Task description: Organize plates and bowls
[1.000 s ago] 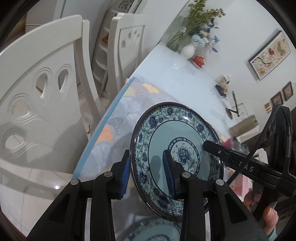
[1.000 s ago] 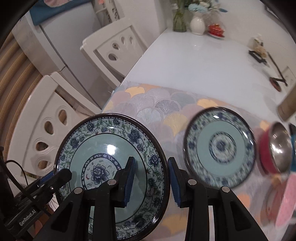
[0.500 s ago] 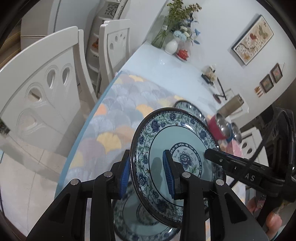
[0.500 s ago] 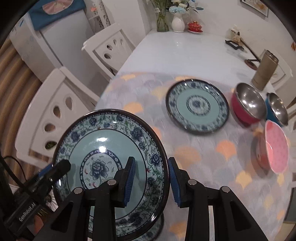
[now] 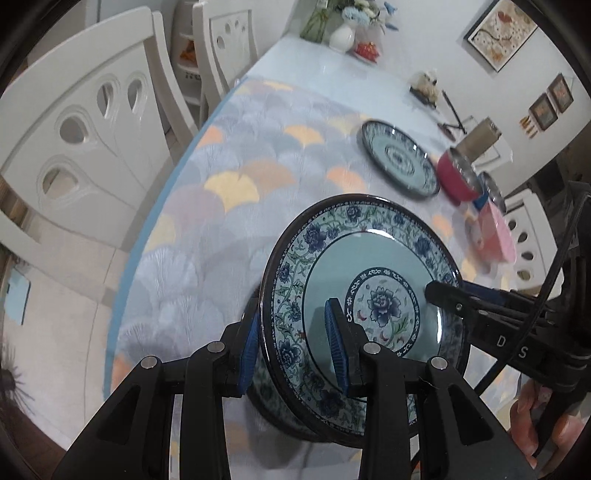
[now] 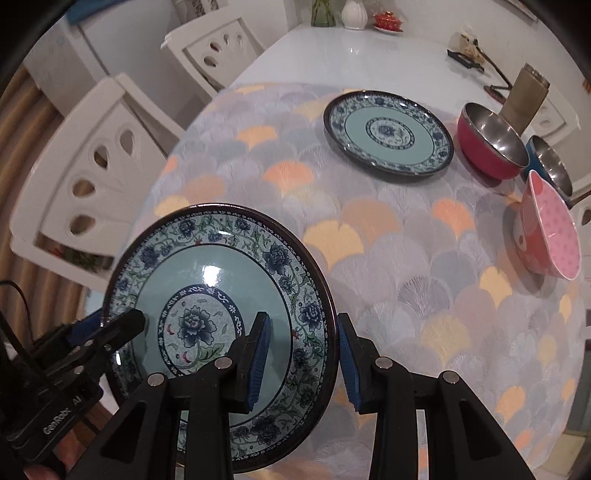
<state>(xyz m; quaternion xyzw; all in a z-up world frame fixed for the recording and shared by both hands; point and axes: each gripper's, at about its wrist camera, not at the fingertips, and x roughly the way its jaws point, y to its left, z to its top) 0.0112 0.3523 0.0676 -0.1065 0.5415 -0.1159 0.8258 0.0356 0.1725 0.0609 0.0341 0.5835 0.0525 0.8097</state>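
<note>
A blue-and-teal floral plate [image 5: 369,295] is held between both grippers over the near table edge. My left gripper [image 5: 293,349] is shut on its left rim, and my right gripper [image 6: 303,360] is shut on its right rim; the plate also shows in the right wrist view [image 6: 207,295]. Another floral plate [image 5: 273,398] lies directly beneath it. A third floral plate [image 6: 388,131] rests farther back on the table. A red bowl [image 6: 493,146], a blue bowl [image 6: 546,162] and a pink bowl [image 6: 550,230] stand at the right.
The table carries a fan-patterned cloth [image 6: 369,240]. White chairs [image 5: 85,122] stand along the left side. A tan cylinder [image 6: 526,98], a vase of flowers [image 5: 341,31] and small items sit at the far end.
Both grippers have lowered the held plate toward the plate beneath it near the table edge. The views have tilted down, showing more of the table and bowls.
</note>
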